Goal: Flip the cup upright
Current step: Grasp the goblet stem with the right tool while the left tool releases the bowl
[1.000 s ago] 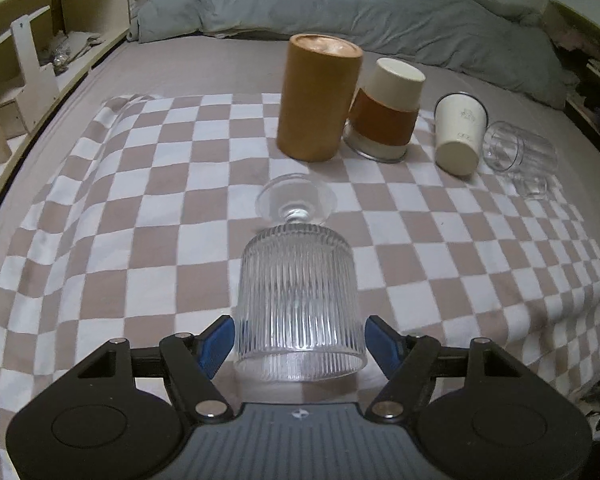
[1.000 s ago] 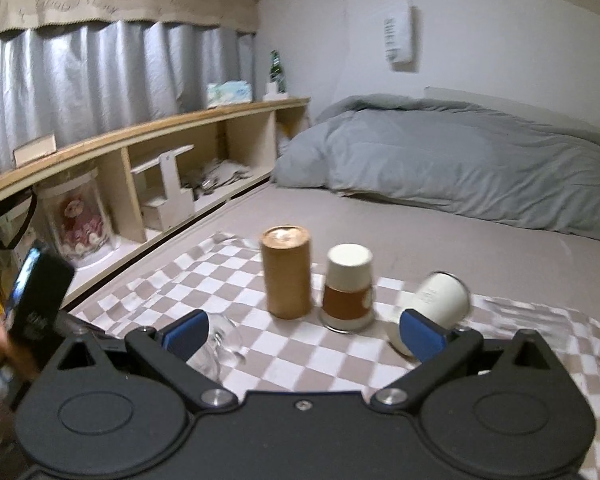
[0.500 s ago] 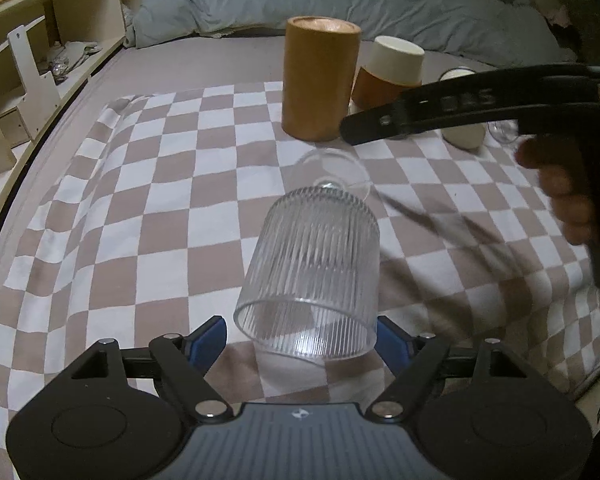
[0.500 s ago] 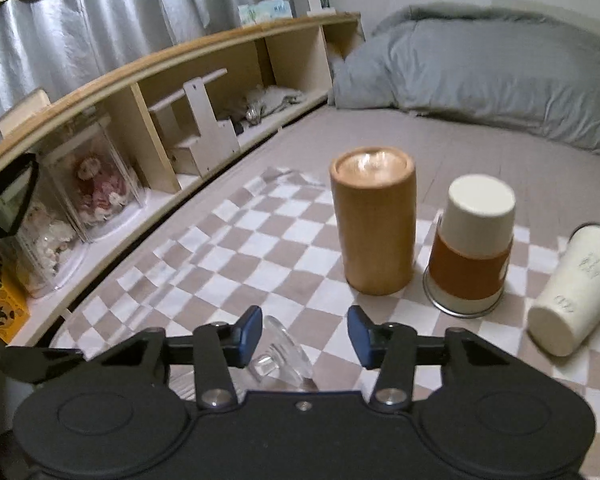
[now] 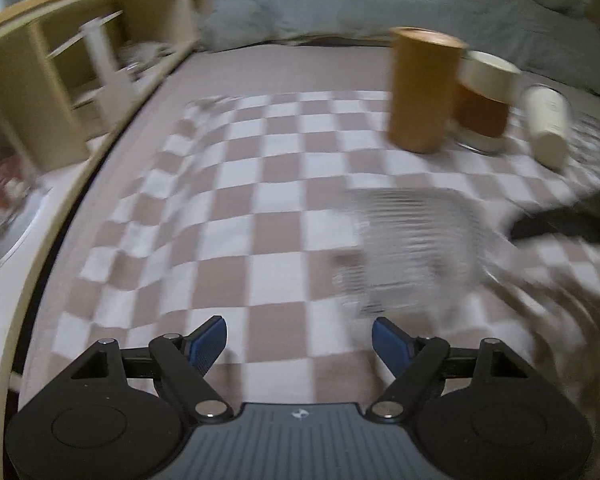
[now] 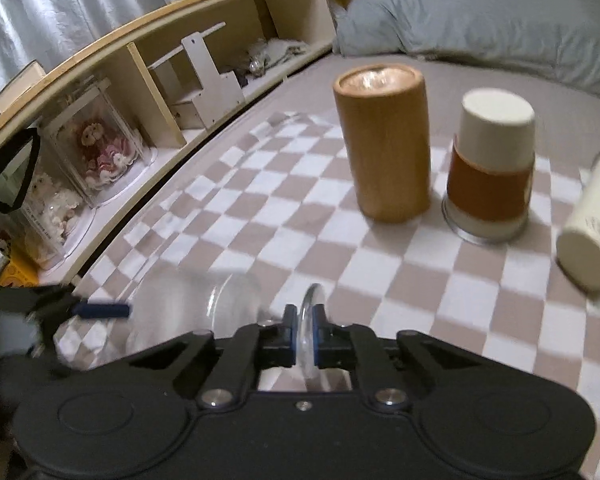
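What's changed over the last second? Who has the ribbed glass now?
The right claw came down and closed on the foot of the ribbed glass, which was lying between the left claw's fingers. The left claw, open as before, has swung off to the left, so the glass now sits to its right. The tall brown cylinder, the banded cup and the tipped white cup have not moved.

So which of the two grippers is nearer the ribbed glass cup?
Right. The right gripper is pinched on the ribbed glass cup at its round foot; the left gripper is open, off to its side, not touching.
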Demonstrator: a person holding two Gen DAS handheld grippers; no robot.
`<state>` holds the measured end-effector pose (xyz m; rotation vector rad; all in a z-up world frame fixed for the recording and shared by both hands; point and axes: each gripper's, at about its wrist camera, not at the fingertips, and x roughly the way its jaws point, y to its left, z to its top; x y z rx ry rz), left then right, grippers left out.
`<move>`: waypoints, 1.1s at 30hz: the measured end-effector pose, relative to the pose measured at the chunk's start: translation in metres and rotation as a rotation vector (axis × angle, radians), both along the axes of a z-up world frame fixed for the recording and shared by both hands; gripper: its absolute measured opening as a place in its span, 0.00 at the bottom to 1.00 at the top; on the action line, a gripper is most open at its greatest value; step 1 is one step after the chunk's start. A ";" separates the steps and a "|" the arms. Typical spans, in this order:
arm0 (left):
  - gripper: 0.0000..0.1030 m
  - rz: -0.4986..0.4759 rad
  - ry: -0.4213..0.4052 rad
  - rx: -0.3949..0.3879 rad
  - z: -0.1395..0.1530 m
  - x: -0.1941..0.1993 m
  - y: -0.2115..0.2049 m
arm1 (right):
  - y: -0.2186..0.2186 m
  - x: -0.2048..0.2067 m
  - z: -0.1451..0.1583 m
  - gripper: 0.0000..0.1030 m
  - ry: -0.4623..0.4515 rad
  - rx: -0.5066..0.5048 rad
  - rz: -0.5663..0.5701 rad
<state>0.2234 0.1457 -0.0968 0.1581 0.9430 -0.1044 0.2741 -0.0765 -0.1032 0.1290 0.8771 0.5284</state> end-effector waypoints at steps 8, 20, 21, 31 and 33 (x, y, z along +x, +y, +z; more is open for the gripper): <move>0.78 0.119 -0.012 -0.043 -0.008 0.017 0.020 | 0.007 -0.031 0.008 0.14 0.087 -0.026 0.071; 0.78 0.106 -0.049 -0.157 -0.013 0.013 0.040 | 0.051 0.003 0.067 0.67 0.018 -0.180 0.203; 0.78 0.091 -0.054 -0.153 -0.013 0.011 0.040 | 0.058 0.013 0.069 0.71 0.023 -0.181 0.205; 0.78 -0.013 -0.111 -0.165 -0.013 -0.007 0.038 | 0.151 0.052 0.042 0.81 0.103 -0.426 0.511; 0.78 -0.018 -0.099 -0.187 -0.015 -0.008 0.041 | 0.161 0.053 0.034 0.82 0.117 -0.482 0.560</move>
